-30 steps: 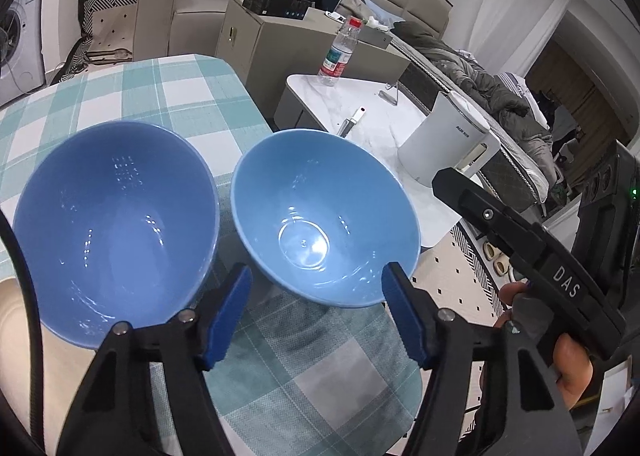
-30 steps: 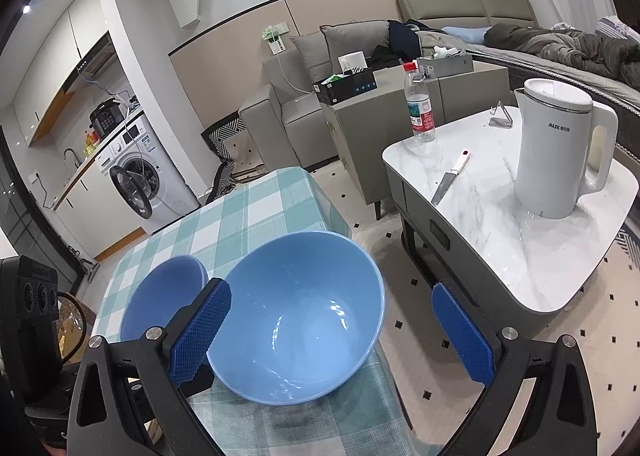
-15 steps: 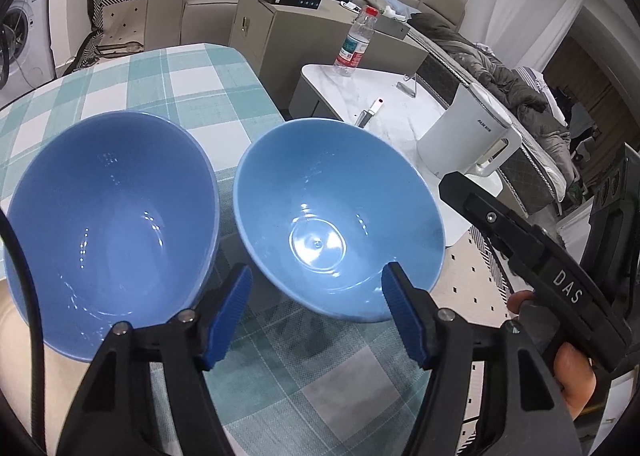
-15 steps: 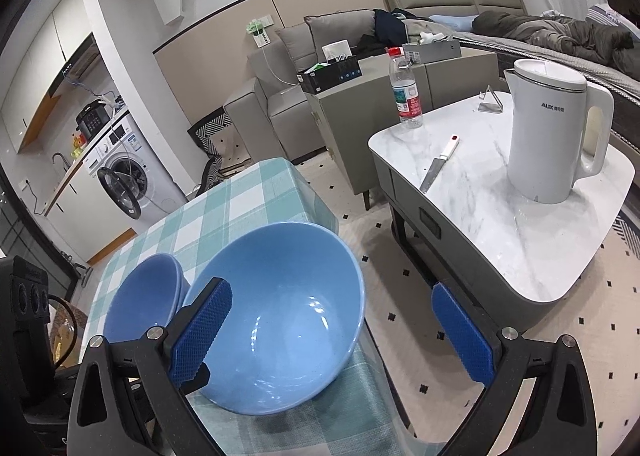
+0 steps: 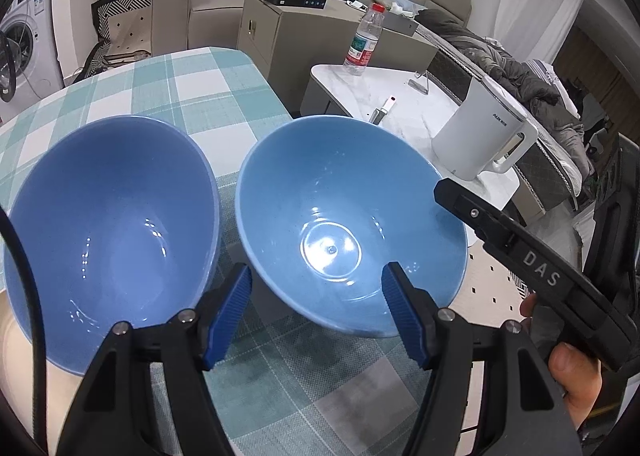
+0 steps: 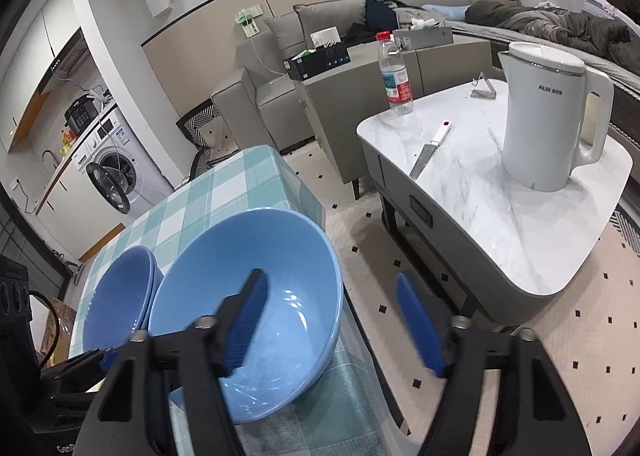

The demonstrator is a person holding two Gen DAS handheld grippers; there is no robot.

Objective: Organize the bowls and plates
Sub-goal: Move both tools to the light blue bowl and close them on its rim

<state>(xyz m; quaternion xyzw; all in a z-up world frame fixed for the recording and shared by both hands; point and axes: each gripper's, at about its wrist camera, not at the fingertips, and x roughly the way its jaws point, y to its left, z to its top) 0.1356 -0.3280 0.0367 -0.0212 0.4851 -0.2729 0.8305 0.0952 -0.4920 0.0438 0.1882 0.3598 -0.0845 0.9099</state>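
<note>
Two blue bowls are sitting side by side on the green checked tablecloth, close to its edge. The lighter bowl is the one nearer the edge, and the darker bowl is just beside it. The right gripper is reaching over the lighter bowl's rim, one pad inside and one outside; its jaws have just been closing but are not squeezing the rim. The left gripper is hanging half open, holding nothing. A white kettle is standing on the marble table.
</note>
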